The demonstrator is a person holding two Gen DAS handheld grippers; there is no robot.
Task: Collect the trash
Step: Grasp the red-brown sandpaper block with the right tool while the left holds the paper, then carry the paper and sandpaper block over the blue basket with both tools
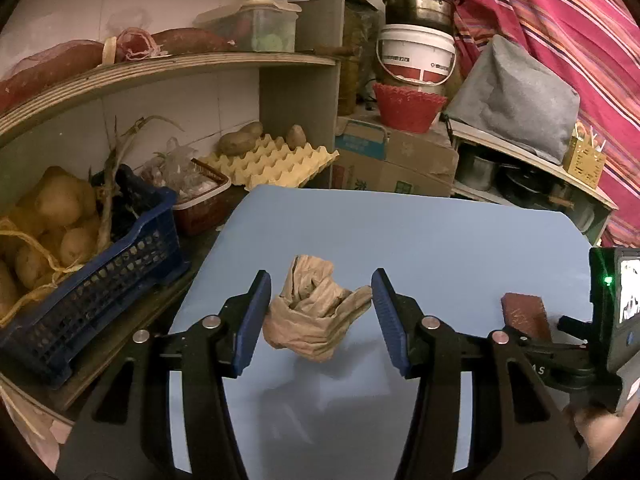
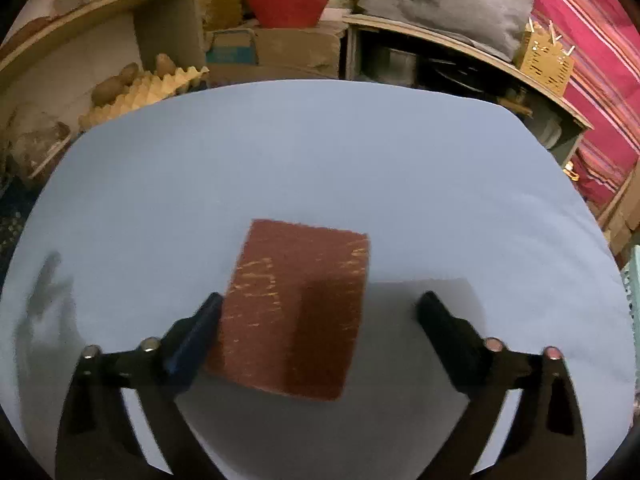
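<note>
A crumpled brown paper bag (image 1: 316, 308) lies on the light blue table top (image 1: 420, 240). My left gripper (image 1: 320, 300) is open, its blue pads on either side of the bag, close to it or just touching. A flat red-brown packet (image 2: 296, 308) lies on the same blue surface (image 2: 320, 152). My right gripper (image 2: 318, 312) is open around the packet, with the left finger (image 2: 196, 332) against the packet's edge and the right finger (image 2: 444, 328) apart from it. The packet (image 1: 524, 316) and the right gripper's body (image 1: 592, 344) also show in the left wrist view.
Left of the table a blue crate (image 1: 92, 284) holds potatoes, with a red basket (image 1: 200, 204) and an egg tray (image 1: 272, 160) behind it. Shelves, a cardboard box (image 1: 392, 156), a red basket (image 1: 408, 106), a bucket and pots stand at the back. A striped cloth (image 1: 568, 32) hangs at right.
</note>
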